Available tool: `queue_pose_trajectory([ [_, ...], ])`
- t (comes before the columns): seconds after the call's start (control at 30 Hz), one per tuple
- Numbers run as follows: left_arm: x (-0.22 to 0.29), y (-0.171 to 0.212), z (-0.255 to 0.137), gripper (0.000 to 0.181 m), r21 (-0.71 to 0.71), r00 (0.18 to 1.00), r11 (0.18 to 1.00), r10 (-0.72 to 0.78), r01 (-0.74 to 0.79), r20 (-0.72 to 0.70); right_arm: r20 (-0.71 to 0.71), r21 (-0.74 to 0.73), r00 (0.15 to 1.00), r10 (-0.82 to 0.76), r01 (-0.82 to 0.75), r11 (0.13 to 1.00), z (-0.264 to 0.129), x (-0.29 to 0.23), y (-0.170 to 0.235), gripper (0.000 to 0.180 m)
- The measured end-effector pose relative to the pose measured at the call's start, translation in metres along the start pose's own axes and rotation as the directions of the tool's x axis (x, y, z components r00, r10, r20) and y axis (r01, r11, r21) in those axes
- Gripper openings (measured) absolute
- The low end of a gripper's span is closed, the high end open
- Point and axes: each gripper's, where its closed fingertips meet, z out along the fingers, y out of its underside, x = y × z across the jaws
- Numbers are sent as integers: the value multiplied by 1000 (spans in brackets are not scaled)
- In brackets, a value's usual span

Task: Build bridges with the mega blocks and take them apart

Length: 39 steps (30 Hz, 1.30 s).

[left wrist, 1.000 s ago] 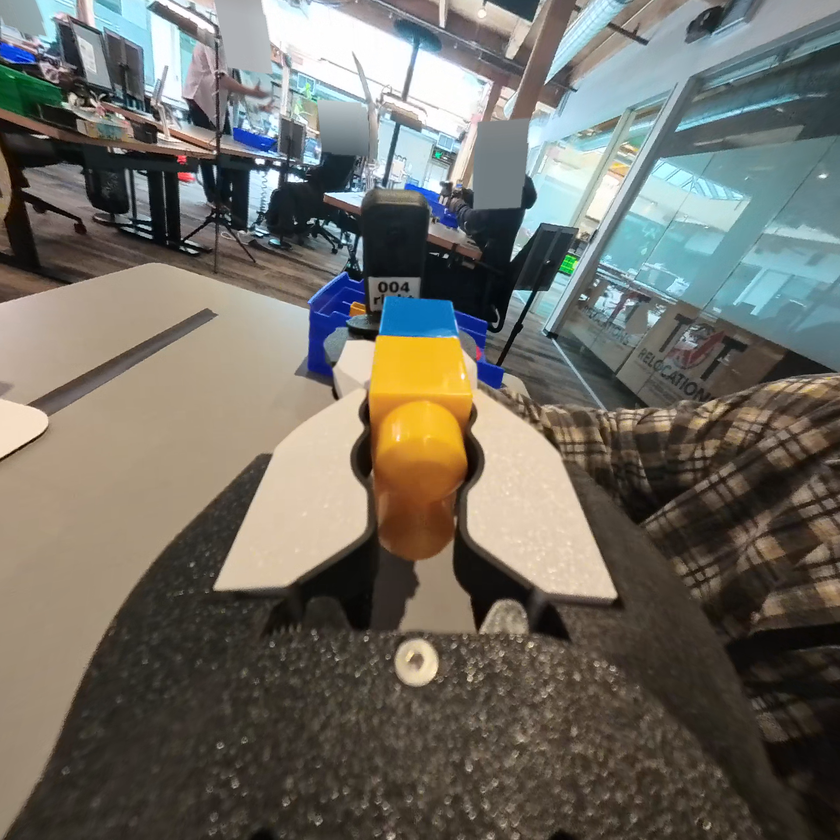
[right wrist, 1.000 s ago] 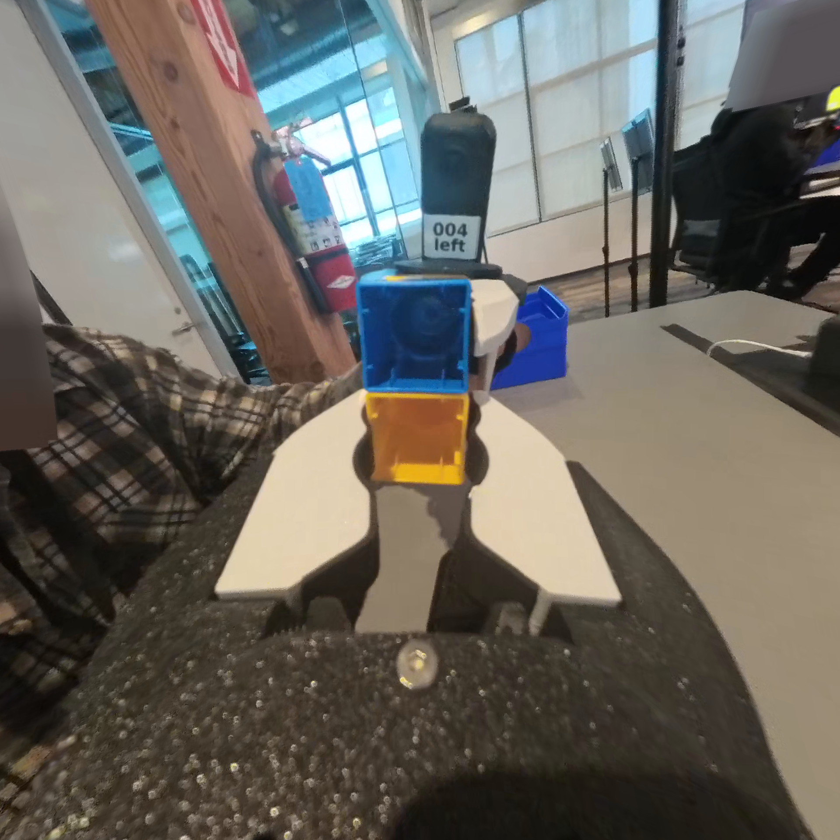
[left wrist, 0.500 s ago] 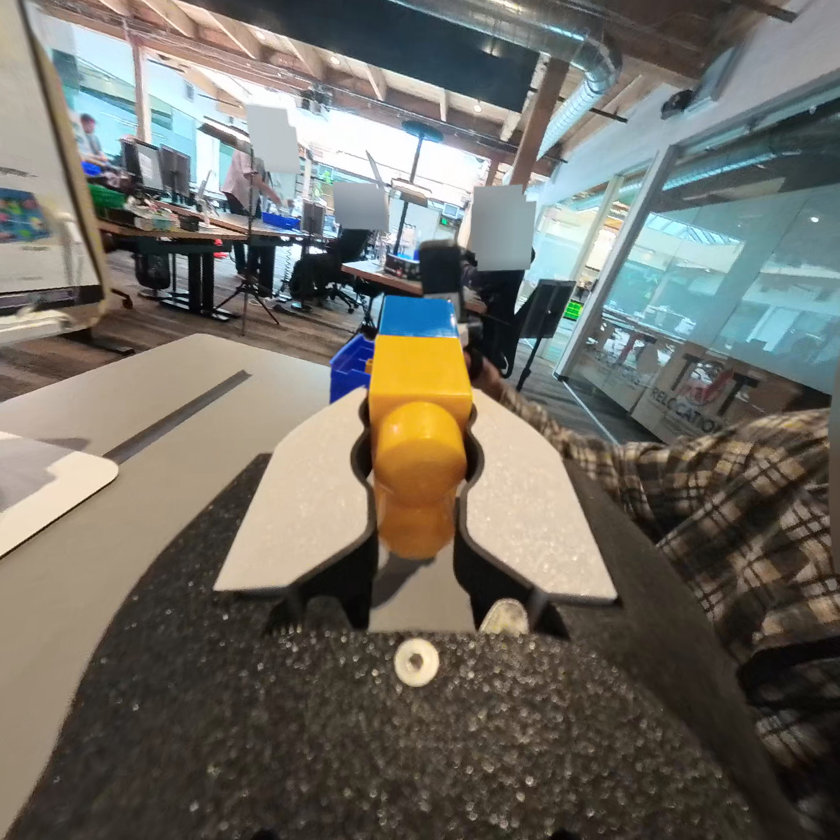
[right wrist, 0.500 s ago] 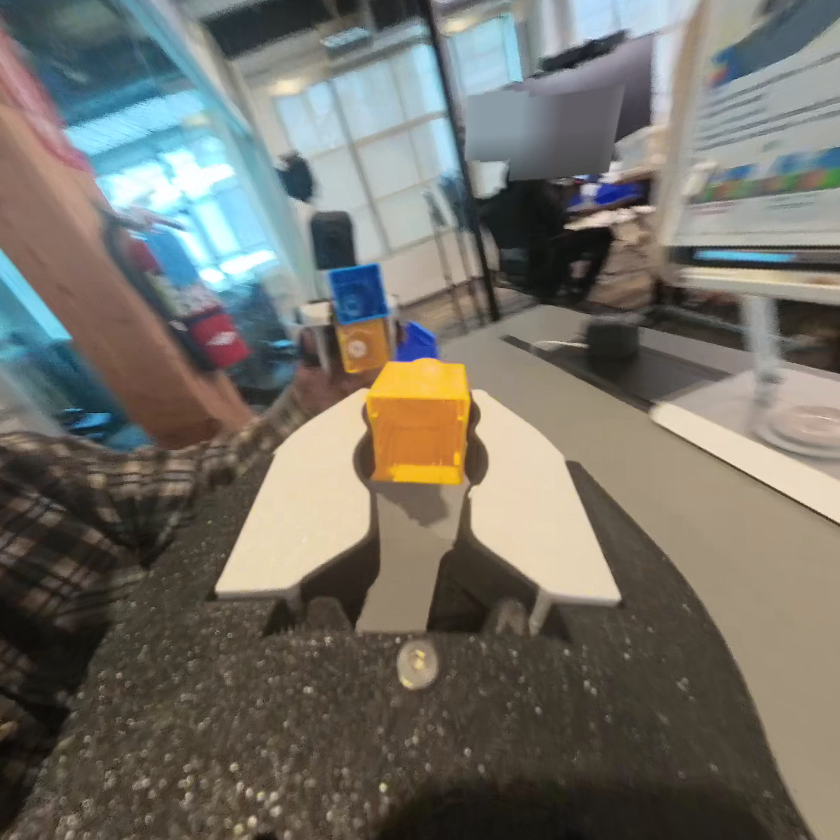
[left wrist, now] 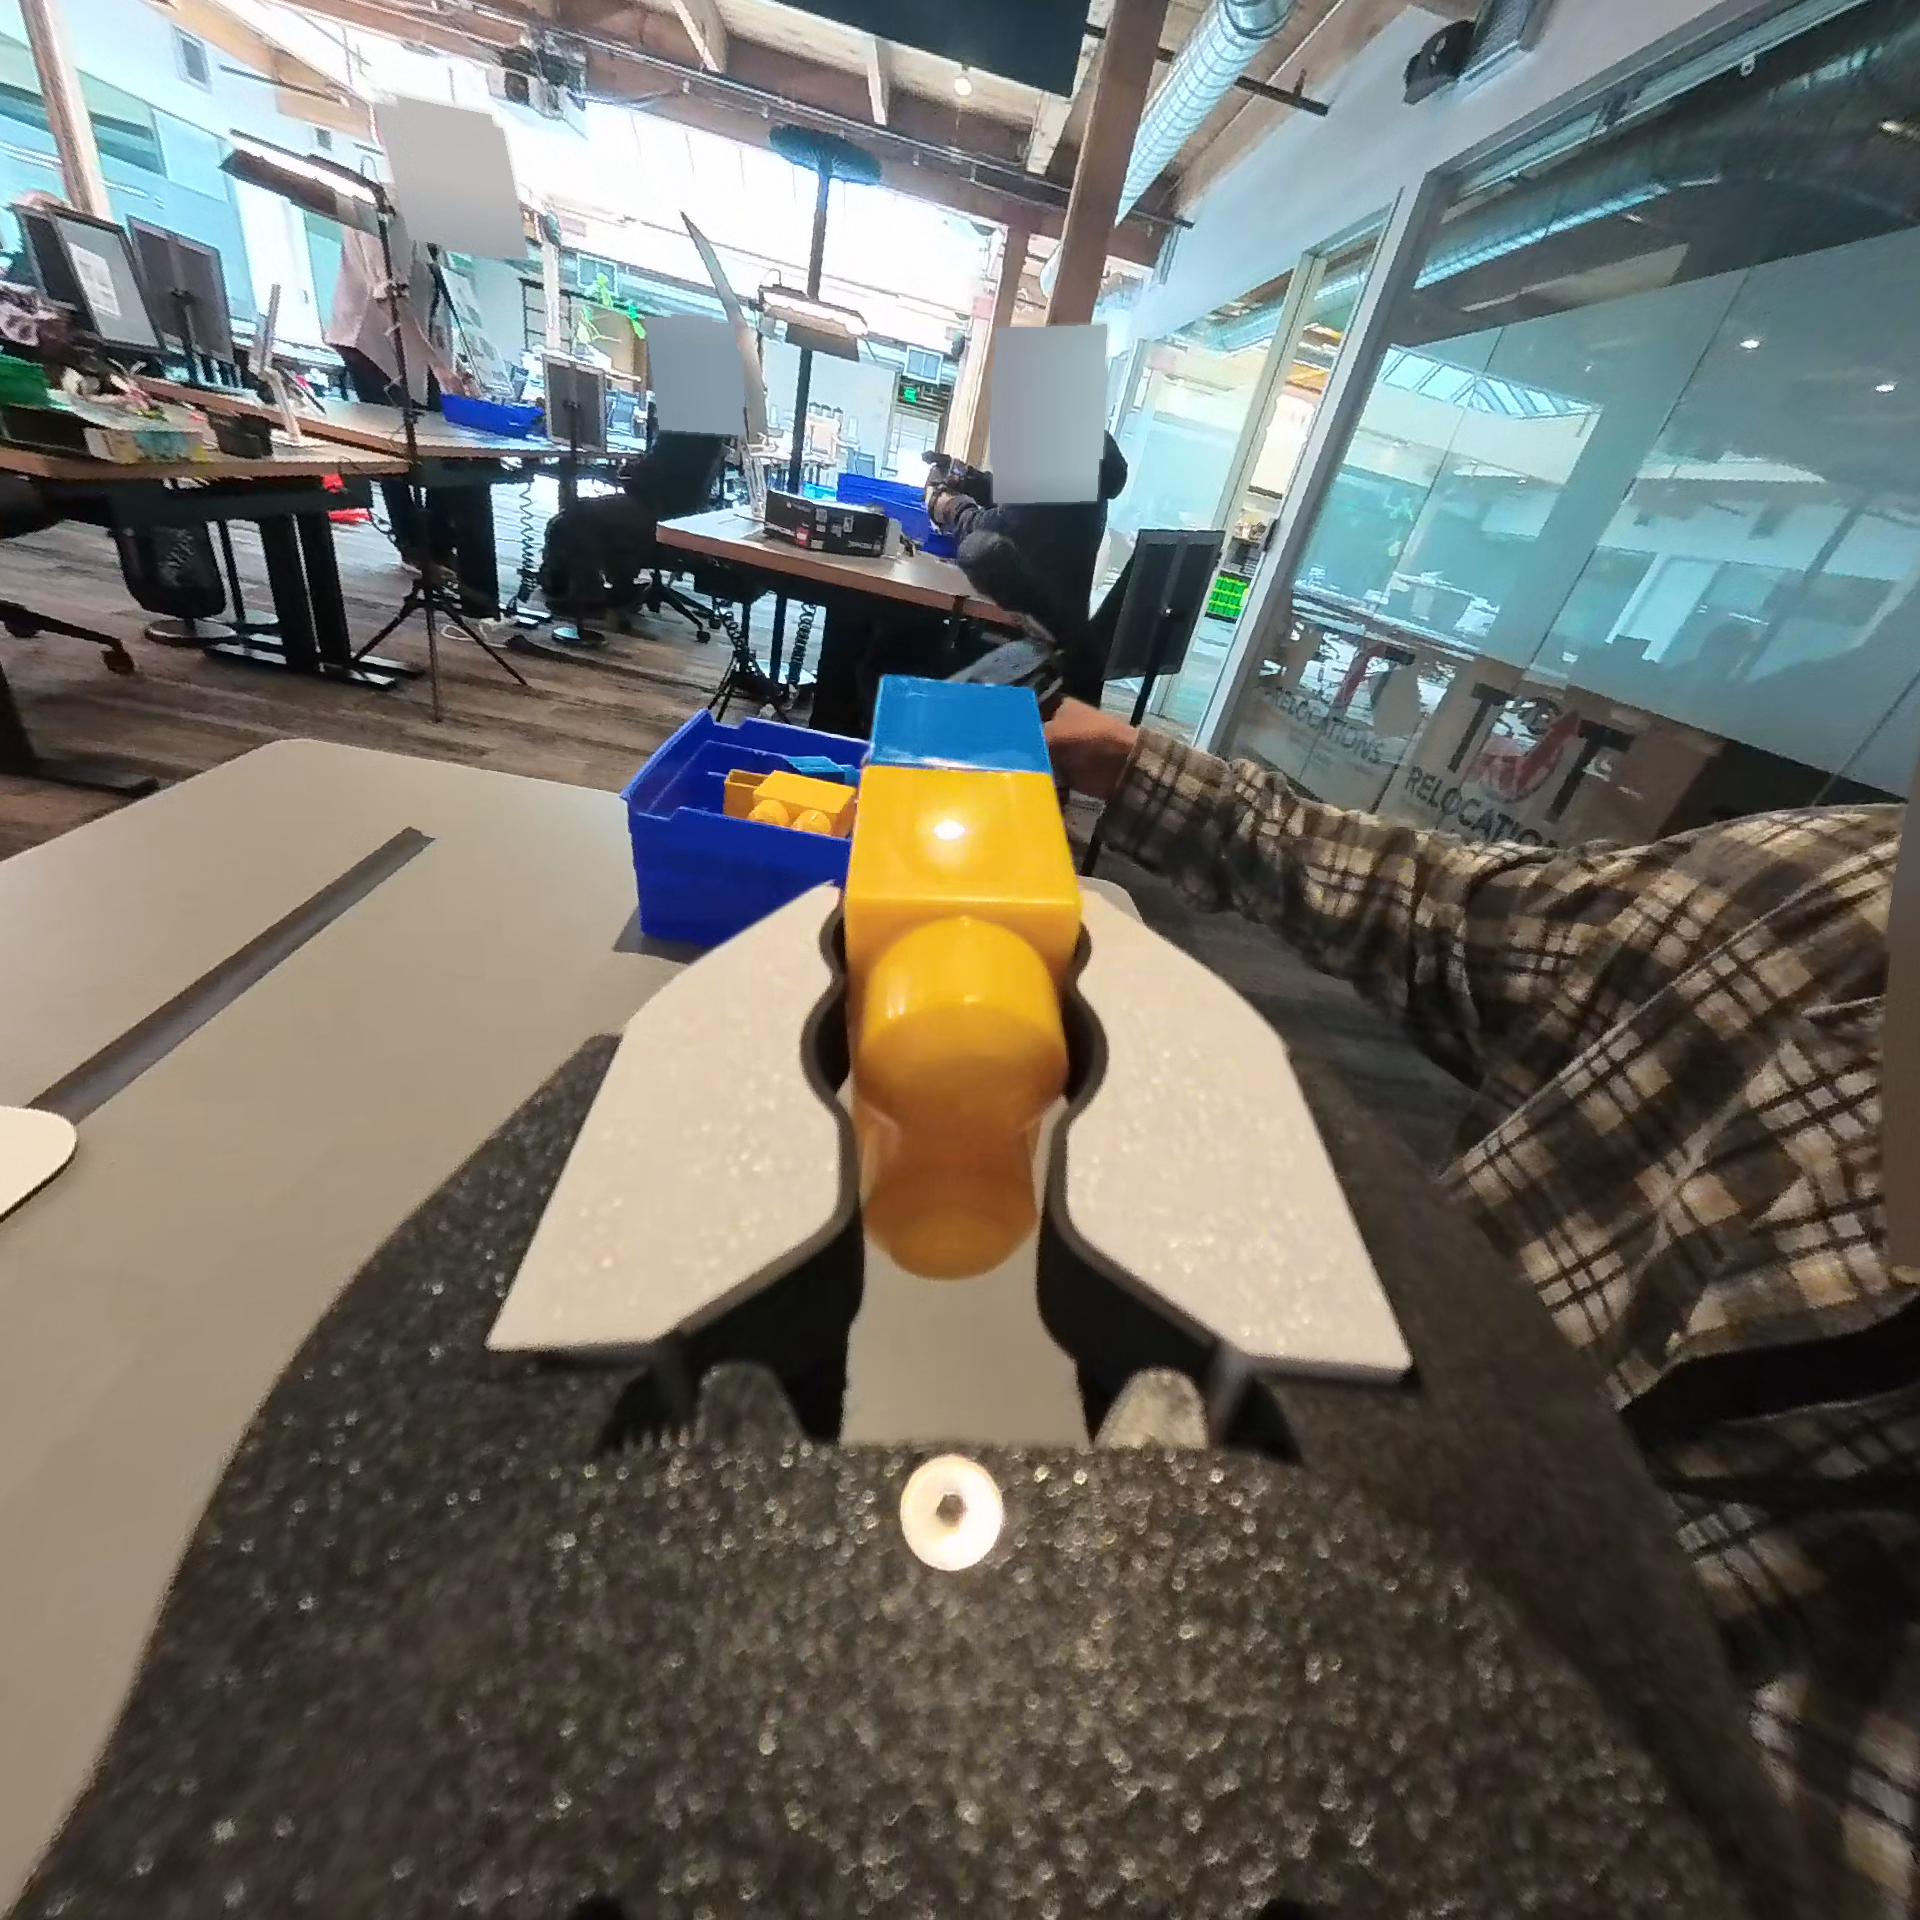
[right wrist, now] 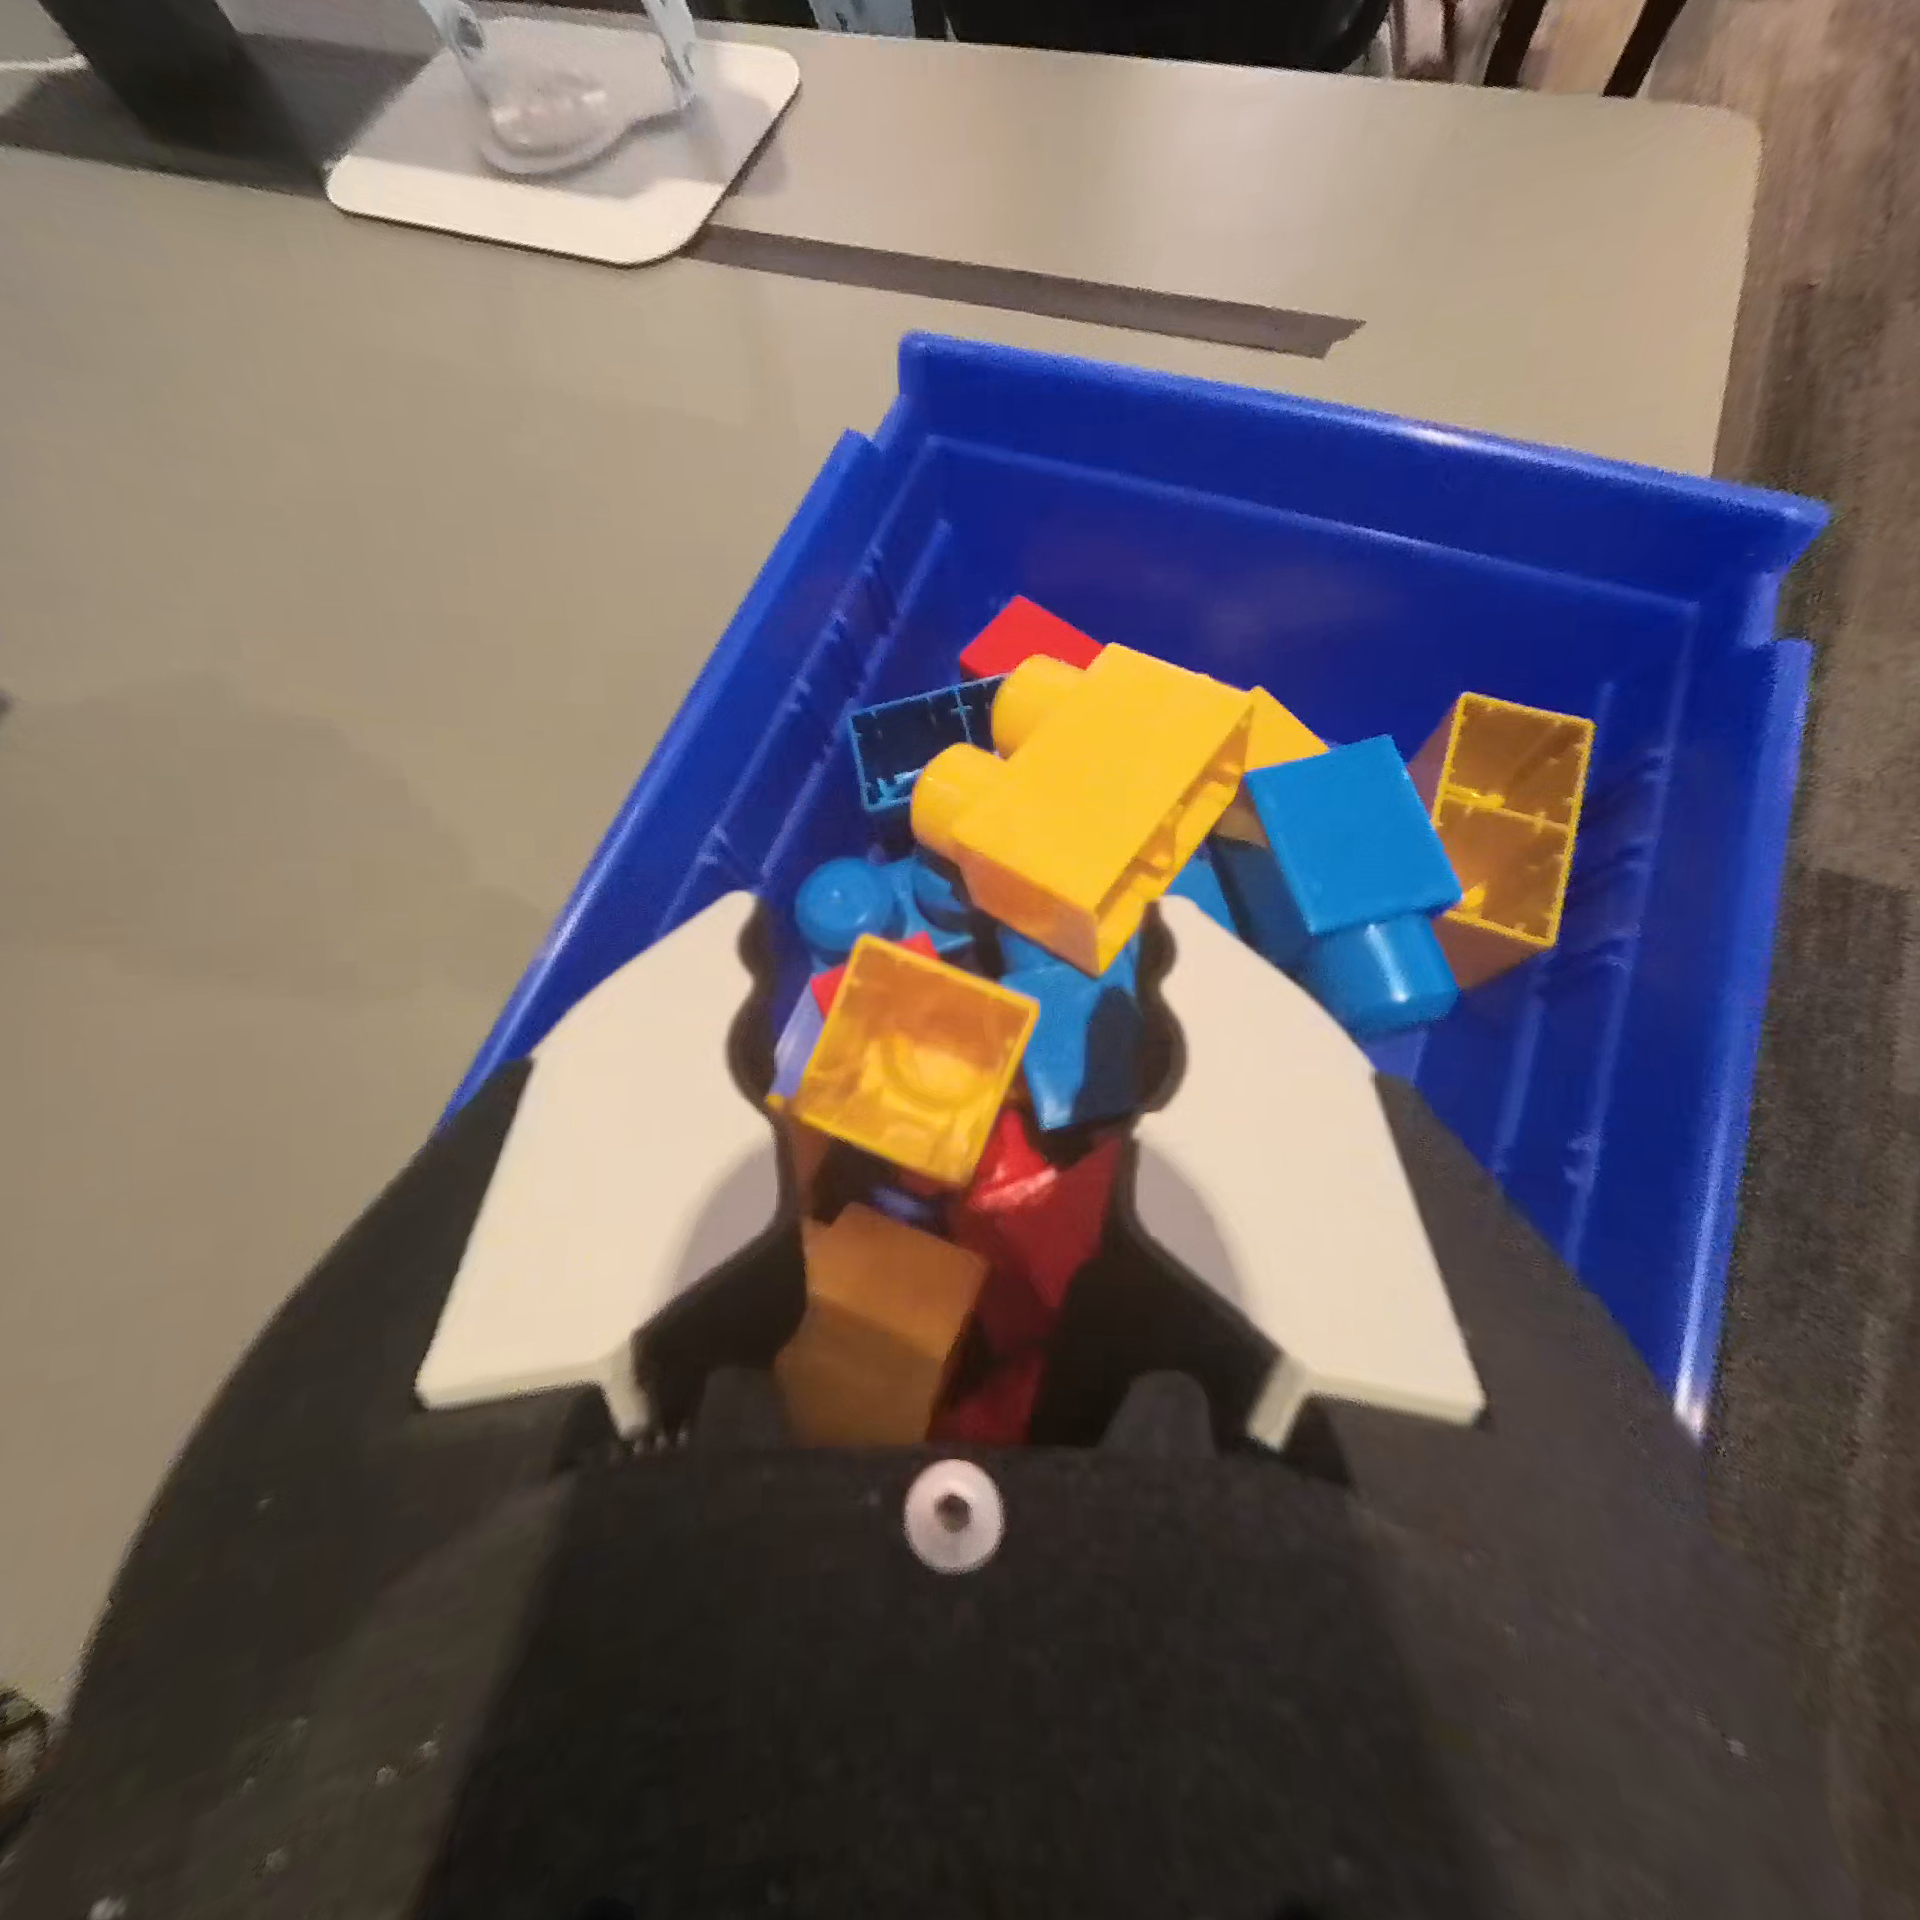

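- While the left gripper [left wrist: 956,925] clamps a yellow block [left wrist: 956,883] capped by a blue block [left wrist: 956,712], the right gripper [right wrist: 956,997] gapes empty over the bin [right wrist: 1351,499].
- A loose yellow cube [right wrist: 909,1055] lies between its fingers.
- The bin holds jumbled yellow, blue and red blocks on the table [right wrist: 312,623].

Daylight floods the left wrist view from tall windows [left wrist: 831,281] at the far end of the room, washing them out to near white, while a small glare spot sits on the yellow block [left wrist: 951,883] close to the lens. Wide-angle distortion bends the ceiling beams and glass wall [left wrist: 1610,499] toward the frame edges. The right wrist view is dimmer and warmer, softly motion-blurred throughout, with a smeared edge on the blue bin [right wrist: 1351,436] and a faint, diffuse shadow on the grey table [right wrist: 312,790] to its left.
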Motion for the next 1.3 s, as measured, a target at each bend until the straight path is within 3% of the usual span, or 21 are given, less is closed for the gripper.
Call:
queue_pose_trajectory([
  [0.13, -3, 4, 0, 37, -12, 1000, 1000, -10, 10, 5, 79, 170, 997, -26, 12, 985, -12, -31, -55, 74],
  [0.23, -7, 5, 0, 37, -16, 1000, 1000, -14, 15, 7, 278, 349, 949, -150, 45, 936, -18, -109, -116, 74],
  [0.4, -11, 10, -1, 37, -30, 1000, 999, -14, 14, 21, 617, 505, 687, -384, 29, 863, 1, -265, -170, 79],
  [0.6, -12, 7, -4, 37, -16, 1000, 1000, -9, 9, 19, 774, 531, 429, -466, -38, 846, 45, -366, -177, 80],
  [0.67, -13, 9, -4, 37, -24, 1000, 1000, -8, 9, 20, 787, 541, 379, -487, -42, 840, 53, -380, -175, 73],
  [0.8, -16, 13, -3, 37, -32, 1000, 999, -21, 22, 17, 787, 517, 362, -499, 52, 854, 69, -391, -168, 66],
  [0.83, -16, 14, -2, 37, -33, 1000, 999, -26, 26, 16, 790, 520, 345, -507, 60, 852, 69, -393, -166, 57],
  [0.87, -17, 15, -2, 37, -36, 999, 999, -30, 30, 14, 798, 515, 320, -511, 77, 853, 69, -394, -162, 36],
  [1.13, -15, 15, 5, 36, -40, 999, 999, -29, 30, 35, 795, 513, 321, -515, 99, 853, 67, -388, -157, 35],
  [1.3, -1, 4, 10, 36, -11, 999, 1000, -7, 7, 37, 744, 560, 374, -554, 104, 822, 45, -380, -156, 35],
])
